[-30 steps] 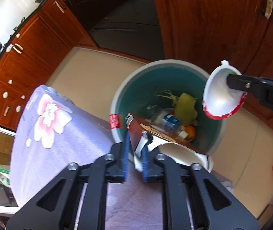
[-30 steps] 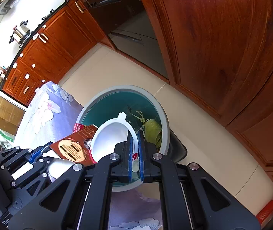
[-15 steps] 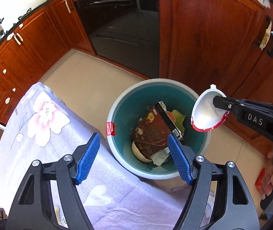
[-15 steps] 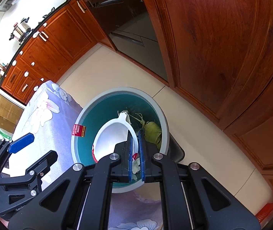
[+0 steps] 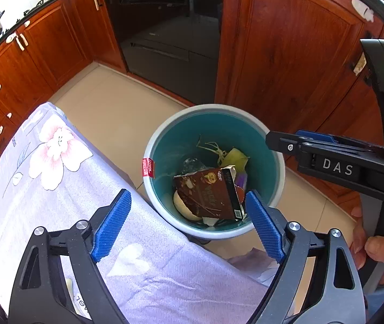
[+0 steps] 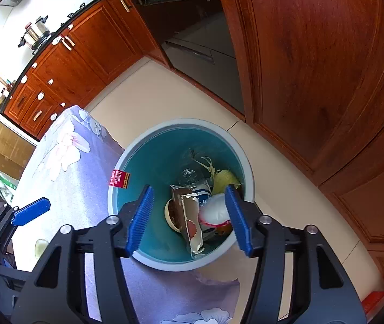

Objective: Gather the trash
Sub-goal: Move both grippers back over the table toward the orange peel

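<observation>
Trash lies in the teal bin (image 6: 138, 162): brown carton (image 5: 211, 194) at its 6 o'clock, white cup (image 6: 215, 212) beside it. My left tool (image 5: 186, 213) and right tool (image 6: 189, 218) hang released, empty. Risk: retreating, I clip the rim and tip it.

I'm in a home kitchen: wooden cabinets (image 5: 51, 51), built-in oven (image 5: 162, 16), pot (image 6: 37, 31) on the stove, tiled floor (image 5: 116, 108).

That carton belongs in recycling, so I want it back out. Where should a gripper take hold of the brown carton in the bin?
Grip the brown carton by its torn upper edge, coming straight down from above: it leans atop the trash in the bin, that edge thin and free, probably fitting open jaws.
</observation>
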